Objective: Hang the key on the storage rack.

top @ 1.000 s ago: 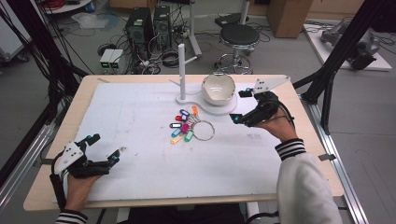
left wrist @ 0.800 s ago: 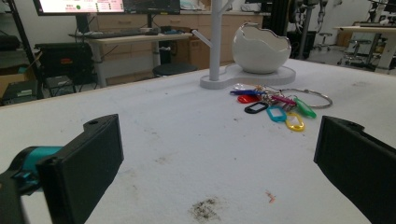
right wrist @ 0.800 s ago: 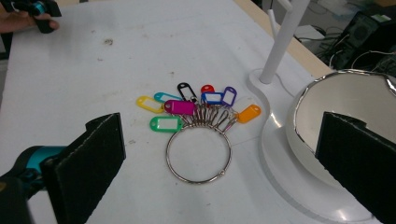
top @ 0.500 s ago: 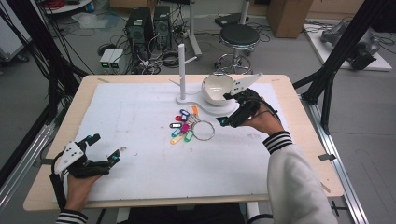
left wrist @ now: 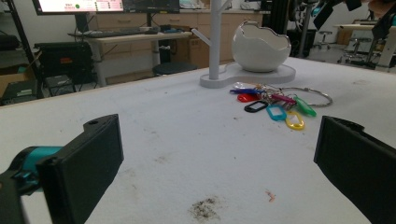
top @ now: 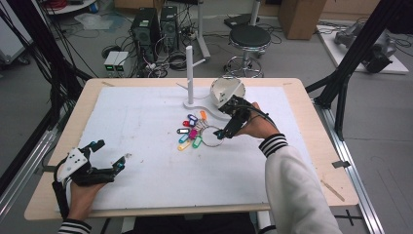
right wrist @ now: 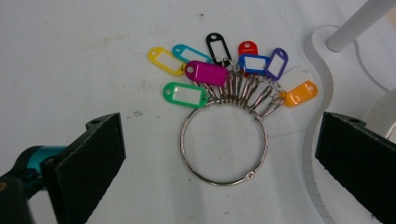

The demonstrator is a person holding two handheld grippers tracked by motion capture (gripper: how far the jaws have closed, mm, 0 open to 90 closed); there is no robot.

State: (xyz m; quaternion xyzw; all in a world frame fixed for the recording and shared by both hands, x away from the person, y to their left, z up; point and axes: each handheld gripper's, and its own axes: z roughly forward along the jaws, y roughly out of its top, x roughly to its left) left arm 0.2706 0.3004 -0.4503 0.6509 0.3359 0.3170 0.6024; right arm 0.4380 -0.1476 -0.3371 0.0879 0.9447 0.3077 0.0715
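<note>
Centrally on surface (top: 146, 122): key ring (right wrist: 224, 145) lying flat, tags (right wrist: 205, 73) fanned away from right gripper (top: 228, 127), just beside stand base (right wrist: 317, 140). Right gripper over ring, jaws wide, bracketing it. Left gripper (top: 100, 158) near front-left edge, jaws wide, bare surface ahead.

The right claw (right wrist: 219, 158) gapes wide above a metal key ring (right wrist: 224, 143) on the white worktop (right wrist: 70, 56); coloured key tags (right wrist: 219, 70) fan toward twelve o'clock.
</note>
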